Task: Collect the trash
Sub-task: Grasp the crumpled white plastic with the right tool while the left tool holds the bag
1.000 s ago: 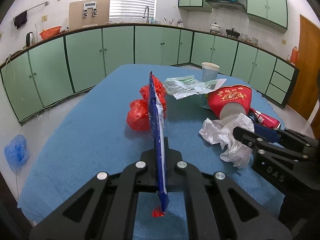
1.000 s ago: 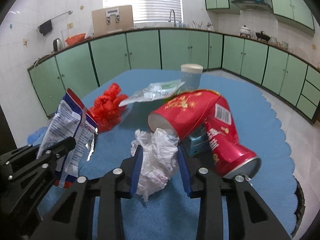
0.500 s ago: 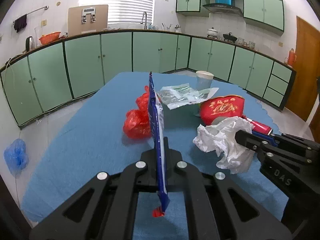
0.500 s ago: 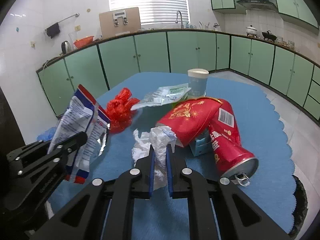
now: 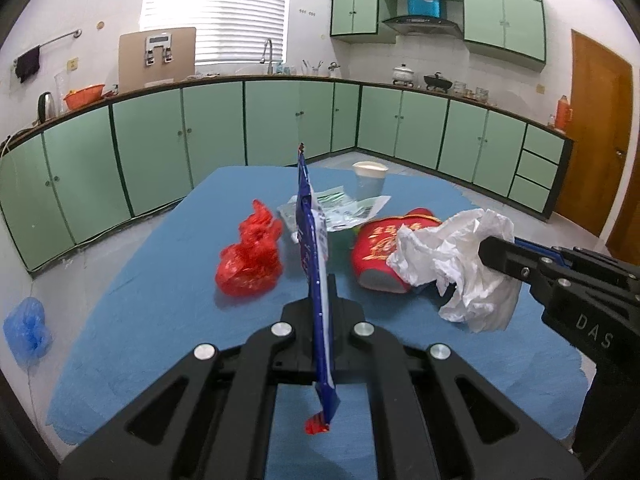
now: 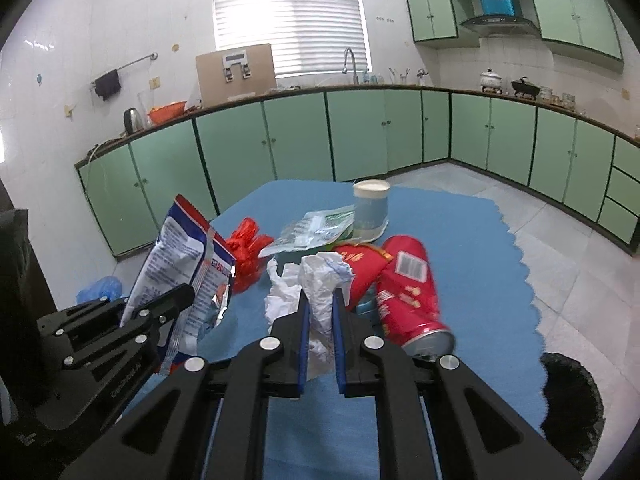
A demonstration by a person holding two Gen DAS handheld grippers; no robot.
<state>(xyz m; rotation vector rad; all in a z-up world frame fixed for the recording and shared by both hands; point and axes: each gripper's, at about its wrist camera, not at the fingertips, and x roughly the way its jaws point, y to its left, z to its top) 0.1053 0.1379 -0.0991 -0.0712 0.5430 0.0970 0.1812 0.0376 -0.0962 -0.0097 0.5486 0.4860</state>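
Now both tongs are loaded. The left gripper [image 5: 322, 312] is clamped narrow on a blue snack bag [image 5: 314, 248], held edge-on and upright, long axis vertical, its red corner hanging below the fingers. The right gripper [image 6: 319, 320] is closed narrow on a white tissue wad [image 6: 320, 280], which is raised off the blue table [image 6: 472, 240] in the left view, hanging to the right of the bag.

No bin is seen in either view, so the drop direction cannot be told. A dark round shape [image 6: 568, 400] is seen at the near right table edge in the right view; what it is cannot be told.

The remaining trash lies ahead and far of both tongs: a red plastic bag [image 5: 250, 260] left of centre, nearer the left gripper; a red bowl [image 5: 380, 248] on its side and a red can [image 6: 412, 292], long axis running near to far, both nearer the right gripper. A clear wrapper [image 6: 312, 230] and a paper cup [image 6: 371, 210] sit further back, the cup upright.

Both grippers are held roughly level, pointed toward the far side, side by side, well clear of each other. Judged: both loads must be dropped before anything else is picked; the tissue is soft and loosely pinched and may slip.
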